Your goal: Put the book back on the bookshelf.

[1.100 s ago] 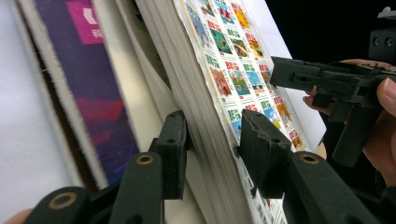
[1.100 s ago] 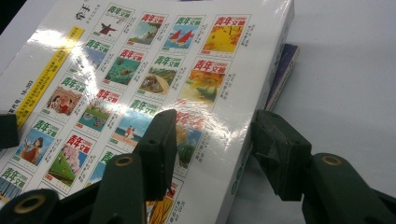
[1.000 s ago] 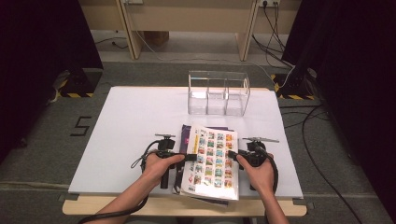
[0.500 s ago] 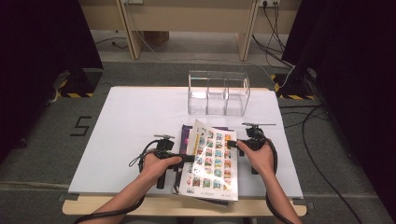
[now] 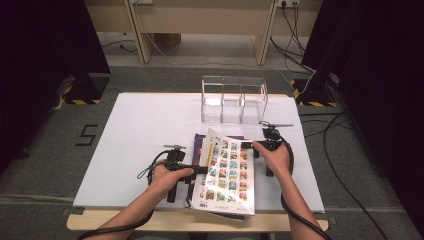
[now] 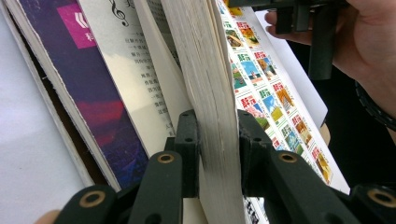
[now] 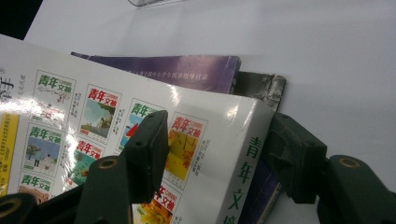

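A thick book point(image 5: 227, 175) with a glossy white cover of small colourful pictures stands tilted up on its long edge near the table's front. My left gripper point(image 5: 200, 170) has just been closing. It is now shut on the book's page block point(image 6: 210, 93), with the pads pressing both sides point(image 6: 217, 135). My right gripper point(image 5: 247, 146) is at the book's far right corner. Its jaws straddle the spine and cover point(image 7: 93, 116) with a wide gap point(image 7: 219, 140), and the pads do not press. A purple book point(image 5: 200, 142) lies underneath.
A clear three-compartment holder point(image 5: 232, 100) stands at the back of the white table point(image 5: 145, 125). The purple book's open pages point(image 6: 102, 93) lie just left of my left jaws. Cables trail from both grippers toward the front edge.
My right gripper has slid away from me along the book's right edge to its far corner. The book stands a little steeper. My left hand has stayed put.
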The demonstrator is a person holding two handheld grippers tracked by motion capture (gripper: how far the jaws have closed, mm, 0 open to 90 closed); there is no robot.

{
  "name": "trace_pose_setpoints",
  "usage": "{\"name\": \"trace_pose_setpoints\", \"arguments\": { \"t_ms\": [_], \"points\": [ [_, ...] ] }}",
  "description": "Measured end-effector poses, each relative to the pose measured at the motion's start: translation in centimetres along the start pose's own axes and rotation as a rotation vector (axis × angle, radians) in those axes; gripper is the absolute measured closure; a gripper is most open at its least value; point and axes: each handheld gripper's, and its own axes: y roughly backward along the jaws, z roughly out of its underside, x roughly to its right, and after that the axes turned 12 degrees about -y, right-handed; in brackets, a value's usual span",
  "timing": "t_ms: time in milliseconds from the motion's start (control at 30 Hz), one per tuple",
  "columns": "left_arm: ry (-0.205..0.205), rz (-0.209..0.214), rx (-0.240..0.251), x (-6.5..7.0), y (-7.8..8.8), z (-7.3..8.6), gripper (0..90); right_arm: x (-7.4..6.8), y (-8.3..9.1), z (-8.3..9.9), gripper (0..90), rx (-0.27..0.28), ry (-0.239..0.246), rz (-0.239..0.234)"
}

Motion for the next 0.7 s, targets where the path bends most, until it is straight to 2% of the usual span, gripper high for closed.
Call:
{"name": "trace_pose_setpoints", "arguments": {
  "t_ms": [100,167,200,300,433,567,600,700],
  "points": [
    [0.001,-0.002,0.002,0.1,0.0,0.0,73.1,-0.1,0.0,0.0,44.0,0.000,-0.008,0.005],
    [0.008,0.001,0.000,-0.1,0.0,-0.1,72.9,-0.1,0.1,0.0,48.3,-0.001,-0.038,-0.007],
    [0.016,0.001,-0.001,-0.2,0.0,0.0,72.5,-0.2,0.5,0.1,52.4,0.006,-0.037,-0.019],
    [0.023,-0.003,-0.007,-0.2,0.1,0.0,72.3,-0.6,0.9,0.2,55.4,0.015,-0.028,-0.029],
    [0.033,-0.006,-0.001,-0.3,0.1,0.0,72.3,-1.0,1.6,0.4,59.7,-0.008,-0.028,-0.049],
    [0.034,-0.006,-0.004,-0.3,0.1,0.0,72.2,-1.0,1.6,0.7,60.2,-0.032,-0.045,-0.066],
    [0.034,-0.005,-0.010,-0.3,0.1,-0.1,72.0,-0.7,1.3,0.7,59.3,-0.049,-0.068,-0.069],
    [0.034,-0.007,-0.011,-0.3,0.1,-0.1,71.9,-0.5,0.9,0.7,56.7,-0.058,-0.071,-0.063]
  ]
}}
